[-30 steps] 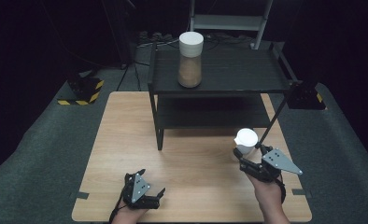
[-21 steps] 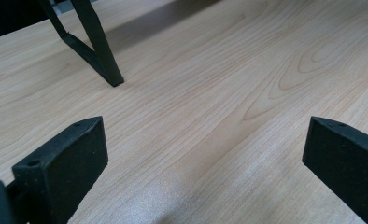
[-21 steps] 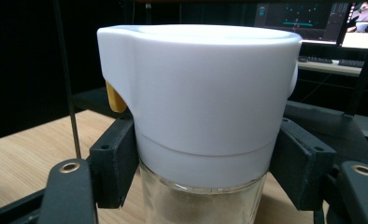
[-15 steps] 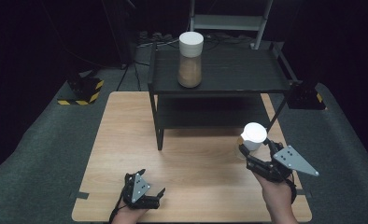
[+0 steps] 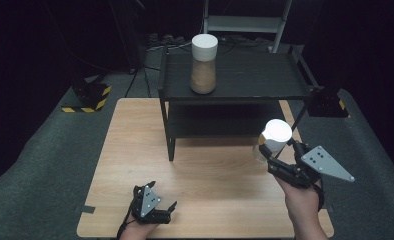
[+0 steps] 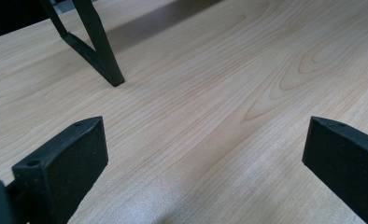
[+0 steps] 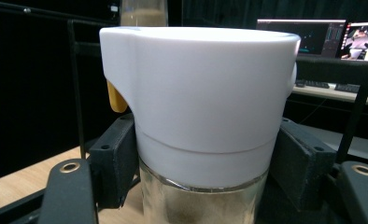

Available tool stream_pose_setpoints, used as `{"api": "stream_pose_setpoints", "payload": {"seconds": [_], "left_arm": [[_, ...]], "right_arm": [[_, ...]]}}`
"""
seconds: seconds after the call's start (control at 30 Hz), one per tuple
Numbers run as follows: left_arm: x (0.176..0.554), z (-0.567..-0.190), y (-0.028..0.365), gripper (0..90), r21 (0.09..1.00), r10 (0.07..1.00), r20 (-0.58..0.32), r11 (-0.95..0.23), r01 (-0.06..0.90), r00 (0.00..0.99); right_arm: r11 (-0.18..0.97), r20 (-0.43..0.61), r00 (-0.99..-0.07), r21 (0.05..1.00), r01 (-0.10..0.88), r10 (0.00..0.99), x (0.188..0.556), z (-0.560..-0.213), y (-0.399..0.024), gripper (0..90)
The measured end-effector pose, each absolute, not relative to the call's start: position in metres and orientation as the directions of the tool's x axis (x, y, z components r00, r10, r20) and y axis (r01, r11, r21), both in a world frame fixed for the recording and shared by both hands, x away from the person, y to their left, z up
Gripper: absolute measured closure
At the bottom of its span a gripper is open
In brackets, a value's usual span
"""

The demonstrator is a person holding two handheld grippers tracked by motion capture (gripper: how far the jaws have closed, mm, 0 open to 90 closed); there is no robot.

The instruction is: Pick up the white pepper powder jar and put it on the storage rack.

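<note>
My right gripper (image 5: 277, 155) is shut on a glass jar with a white lid (image 5: 276, 136), held in the air over the table's right side, in front of the black shelf unit (image 5: 235, 90). In the right gripper view the jar (image 7: 198, 112) sits upright between both black pads (image 7: 114, 163), gripped just below the lid. A second white-lidded jar (image 5: 204, 62) with brown contents stands on the shelf's top board. My left gripper (image 5: 157, 210) rests low near the table's front edge; its view shows the jaws wide apart over bare wood (image 6: 205, 116), so it stands open.
The wooden table (image 5: 135, 150) sits on grey carpet. A shelf leg (image 6: 98, 51) stands ahead of the left gripper. A black-and-yellow block (image 5: 87, 97) lies on the floor at left, a dark box (image 5: 327, 102) at right. Monitors (image 7: 313, 37) glow behind.
The right hand has lifted the jar upward and slightly toward the shelf. The left gripper has stayed where it was.
</note>
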State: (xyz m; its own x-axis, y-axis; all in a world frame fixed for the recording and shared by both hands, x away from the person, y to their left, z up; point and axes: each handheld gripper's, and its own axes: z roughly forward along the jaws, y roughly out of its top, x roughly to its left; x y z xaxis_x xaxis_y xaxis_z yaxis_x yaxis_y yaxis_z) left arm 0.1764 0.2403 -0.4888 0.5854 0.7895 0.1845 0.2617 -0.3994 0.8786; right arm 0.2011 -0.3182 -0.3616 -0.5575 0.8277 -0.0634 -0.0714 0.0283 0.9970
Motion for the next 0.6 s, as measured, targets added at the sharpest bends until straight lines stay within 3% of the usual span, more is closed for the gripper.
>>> {"api": "stream_pose_setpoints", "payload": {"seconds": [0.6], "left_arm": [[0.176, -0.49, 0.242, 0.5, 0.883, 0.789, 0.179, -0.392, 0.258, 0.587]], "right_arm": [[0.004, -0.059, -0.528, 0.994, -0.105, 0.847, 0.216, -0.323, -0.313, 29.8]]}}
